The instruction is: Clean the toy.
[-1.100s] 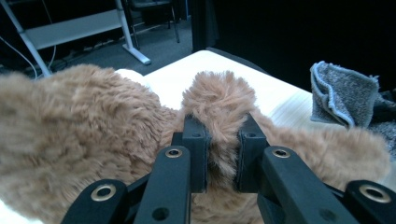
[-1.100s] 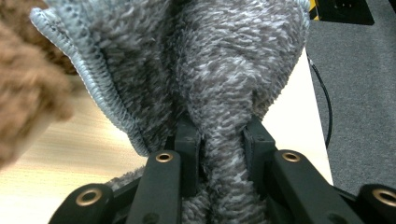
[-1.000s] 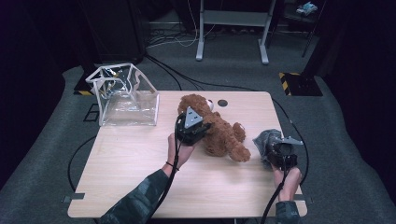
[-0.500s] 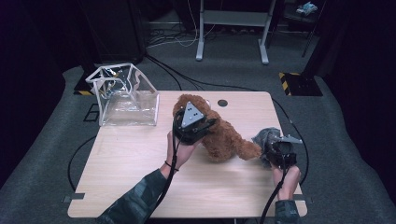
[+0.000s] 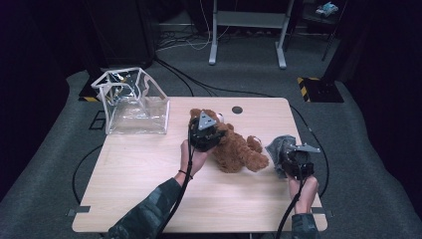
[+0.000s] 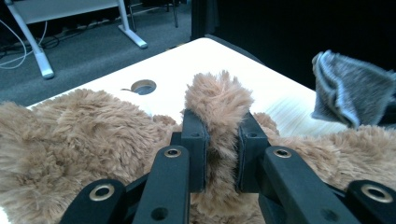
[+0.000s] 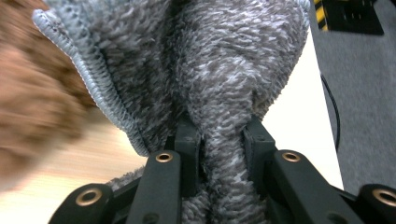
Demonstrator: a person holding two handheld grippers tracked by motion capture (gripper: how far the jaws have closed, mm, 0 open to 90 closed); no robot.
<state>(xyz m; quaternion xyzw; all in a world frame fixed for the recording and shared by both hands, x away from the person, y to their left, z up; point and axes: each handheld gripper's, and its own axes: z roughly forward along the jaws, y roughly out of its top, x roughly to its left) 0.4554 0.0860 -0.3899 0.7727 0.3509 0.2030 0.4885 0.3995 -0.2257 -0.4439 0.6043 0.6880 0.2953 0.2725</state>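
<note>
A brown teddy bear lies on the wooden table, its head toward the far side. My left gripper sits over the bear's upper body. In the left gripper view its jaws are shut on a tuft of the bear's fur, a limb or ear. A grey fluffy cloth is bunched at the bear's right. My right gripper is shut on that cloth, which fills the space between its jaws. The cloth also hangs at the right of the left gripper view.
A clear plastic box with a white frame stands open at the table's far left corner. A round cable hole is near the far edge. Cables run over the grey carpet around the table, and a metal stand is behind.
The bear has been shifted a little to the right and turned, with my left gripper moving along with it. The right gripper and the grey cloth have stayed in place.
</note>
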